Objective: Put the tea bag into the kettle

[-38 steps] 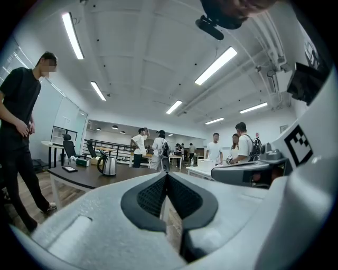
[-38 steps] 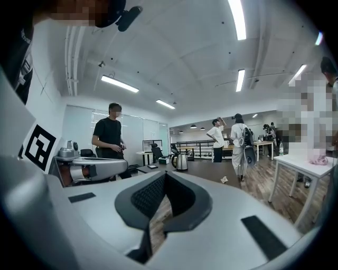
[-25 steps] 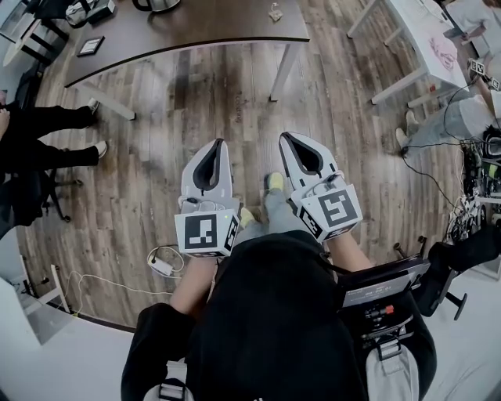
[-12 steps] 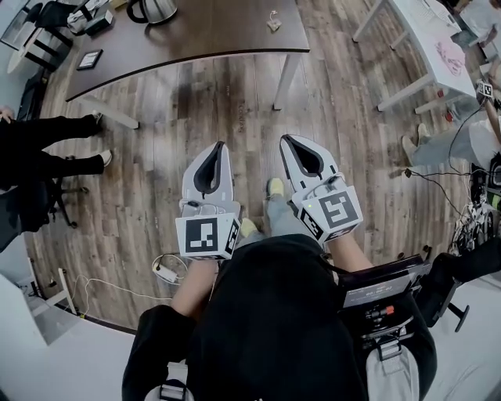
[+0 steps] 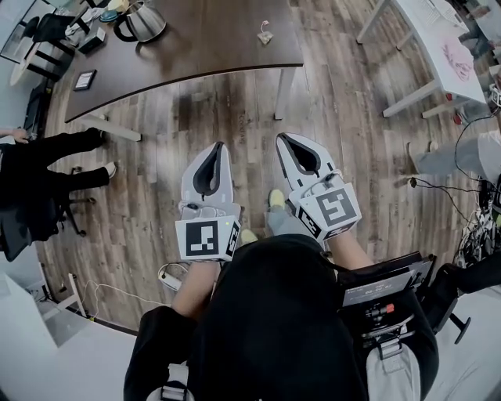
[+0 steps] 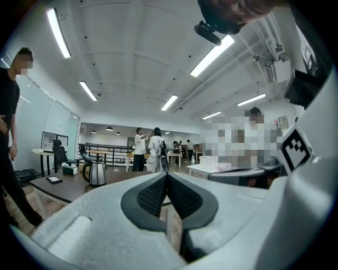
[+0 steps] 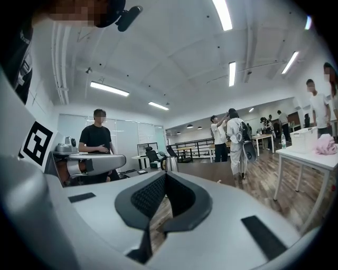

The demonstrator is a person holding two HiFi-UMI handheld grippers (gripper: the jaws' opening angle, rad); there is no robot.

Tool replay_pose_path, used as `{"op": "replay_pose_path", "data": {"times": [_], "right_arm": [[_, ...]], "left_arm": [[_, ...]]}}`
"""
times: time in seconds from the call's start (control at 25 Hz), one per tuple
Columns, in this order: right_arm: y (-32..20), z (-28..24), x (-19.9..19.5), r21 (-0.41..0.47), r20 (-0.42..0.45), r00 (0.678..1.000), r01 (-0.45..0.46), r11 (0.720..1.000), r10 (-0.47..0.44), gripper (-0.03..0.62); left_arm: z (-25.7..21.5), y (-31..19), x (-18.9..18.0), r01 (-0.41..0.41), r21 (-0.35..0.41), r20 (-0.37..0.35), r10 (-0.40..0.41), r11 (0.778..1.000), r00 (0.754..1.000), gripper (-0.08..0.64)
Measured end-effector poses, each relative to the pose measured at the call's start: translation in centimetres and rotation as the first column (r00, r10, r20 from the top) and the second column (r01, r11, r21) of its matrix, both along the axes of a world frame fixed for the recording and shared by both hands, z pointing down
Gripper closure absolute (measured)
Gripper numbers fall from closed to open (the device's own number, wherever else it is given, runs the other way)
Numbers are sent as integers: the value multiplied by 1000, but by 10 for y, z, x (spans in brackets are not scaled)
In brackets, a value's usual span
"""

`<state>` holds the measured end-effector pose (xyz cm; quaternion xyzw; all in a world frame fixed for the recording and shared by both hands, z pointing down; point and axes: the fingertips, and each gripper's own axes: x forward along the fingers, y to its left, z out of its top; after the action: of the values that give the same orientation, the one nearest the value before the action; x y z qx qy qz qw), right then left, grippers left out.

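Holds left gripper (image 5: 216,146) and right gripper (image 5: 283,139) pressed together on nothing, mid-frame over floor (image 5: 344,117); faces table (image 5: 203,47) with kettle (image 5: 143,21) upper left, tea bag (image 5: 265,34) top centre.

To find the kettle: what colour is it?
The kettle is silver with a black handle; clearest in the left gripper view.

The kettle (image 5: 145,21) is silver, the table (image 5: 207,39) dark brown.

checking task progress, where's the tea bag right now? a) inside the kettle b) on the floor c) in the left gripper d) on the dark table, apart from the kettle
D: the tea bag lies on the dark table, apart from the kettle; the left gripper and right gripper are shut on nothing.
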<state>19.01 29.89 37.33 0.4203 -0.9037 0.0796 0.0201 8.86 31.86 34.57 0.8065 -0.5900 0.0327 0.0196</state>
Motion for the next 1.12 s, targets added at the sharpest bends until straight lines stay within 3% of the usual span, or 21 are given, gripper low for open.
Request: {"op": "replay_pose_path", "data": {"times": [0.48,1.12], "right_arm": [[-50,7,40,-31,61,998,24,999,-22,588],[-81,8,42,-38,82,996,23,999,-20,588]], "left_arm": [[3,-43,38,29,-26,50,-28,999,998,557],[4,-65,48,20,-43,79,-17,999,997,557]]}}
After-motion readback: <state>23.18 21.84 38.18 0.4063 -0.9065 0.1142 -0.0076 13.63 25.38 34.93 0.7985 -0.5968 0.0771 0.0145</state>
